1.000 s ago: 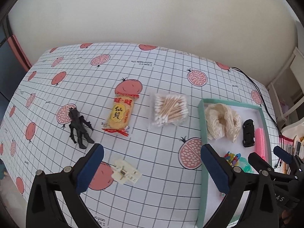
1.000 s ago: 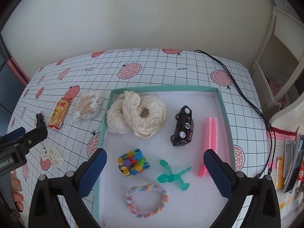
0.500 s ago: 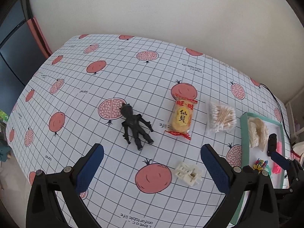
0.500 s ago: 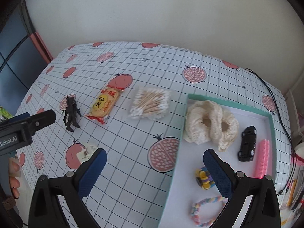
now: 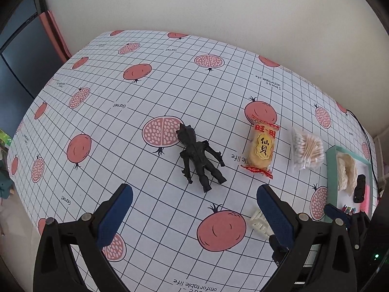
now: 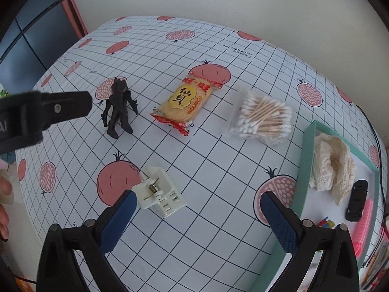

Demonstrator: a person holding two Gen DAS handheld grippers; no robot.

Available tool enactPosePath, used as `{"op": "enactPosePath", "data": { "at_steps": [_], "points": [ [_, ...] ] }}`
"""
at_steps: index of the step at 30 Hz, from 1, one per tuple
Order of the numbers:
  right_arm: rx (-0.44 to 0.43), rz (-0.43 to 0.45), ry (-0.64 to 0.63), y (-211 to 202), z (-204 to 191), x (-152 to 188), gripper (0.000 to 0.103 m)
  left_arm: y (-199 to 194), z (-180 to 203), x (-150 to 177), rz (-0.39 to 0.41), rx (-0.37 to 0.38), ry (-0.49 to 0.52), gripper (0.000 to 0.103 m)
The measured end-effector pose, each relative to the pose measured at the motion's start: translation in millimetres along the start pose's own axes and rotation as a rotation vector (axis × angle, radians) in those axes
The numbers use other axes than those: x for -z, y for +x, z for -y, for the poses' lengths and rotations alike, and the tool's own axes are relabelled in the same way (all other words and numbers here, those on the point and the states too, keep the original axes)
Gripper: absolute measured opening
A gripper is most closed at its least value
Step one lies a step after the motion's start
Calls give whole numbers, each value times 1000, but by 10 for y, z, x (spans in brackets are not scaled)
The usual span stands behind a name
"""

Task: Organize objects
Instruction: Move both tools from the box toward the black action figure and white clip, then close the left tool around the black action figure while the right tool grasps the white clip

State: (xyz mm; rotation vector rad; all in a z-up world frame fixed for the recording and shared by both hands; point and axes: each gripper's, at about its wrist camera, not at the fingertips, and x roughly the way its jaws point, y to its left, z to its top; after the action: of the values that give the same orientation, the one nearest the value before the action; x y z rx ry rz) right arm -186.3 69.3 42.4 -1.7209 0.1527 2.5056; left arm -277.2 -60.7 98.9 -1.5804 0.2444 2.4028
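Observation:
A black monster figure (image 5: 199, 157) (image 6: 118, 107) lies on the pomegranate-print tablecloth, just ahead of my open left gripper (image 5: 194, 208). To its right lie a yellow rice-cracker packet (image 5: 262, 149) (image 6: 187, 99) and a bag of cotton swabs (image 5: 306, 149) (image 6: 263, 118). A white plastic clip (image 6: 159, 194) (image 5: 260, 220) sits right by the left finger of my open right gripper (image 6: 195, 215). The teal tray (image 6: 305, 160) (image 5: 330, 170) at the right holds a cream lace scrunchie (image 6: 330, 165), a black toy car (image 6: 357, 200) and a pink comb (image 6: 363, 223). Both grippers hold nothing.
The left gripper's body (image 6: 41, 116) reaches in from the left of the right wrist view, with a hand (image 6: 3, 202) below it. A black cable (image 5: 364, 131) runs along the table's far right edge. A wall backs the table; dark panels stand at the far left.
Both grippers have swung left, away from the tray and over the loose items. The figure now lies centred before the left gripper and the white clip close under the right one.

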Motion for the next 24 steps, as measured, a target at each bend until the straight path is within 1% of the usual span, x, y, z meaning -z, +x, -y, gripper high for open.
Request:
{"op": "enactPosePath", "data": {
  "at_steps": [5, 9, 12, 17, 24],
  "points": [
    [3, -35, -13, 151, -67, 16, 103, 62, -16, 0, -11, 6, 4, 102],
    [11, -44, -8, 227, -76, 18, 103, 121, -41, -8, -18, 8, -1, 102],
    [21, -39, -1, 250, -54, 11, 103, 201, -51, -12, -28, 14, -1, 102],
    [70, -36, 4, 271, 13, 5, 103, 360, -39, -33, -21, 25, -6, 102],
    [98, -16, 21, 254, 129, -3, 103, 587, -11, -78, -10, 67, -15, 102]
  ]
}}
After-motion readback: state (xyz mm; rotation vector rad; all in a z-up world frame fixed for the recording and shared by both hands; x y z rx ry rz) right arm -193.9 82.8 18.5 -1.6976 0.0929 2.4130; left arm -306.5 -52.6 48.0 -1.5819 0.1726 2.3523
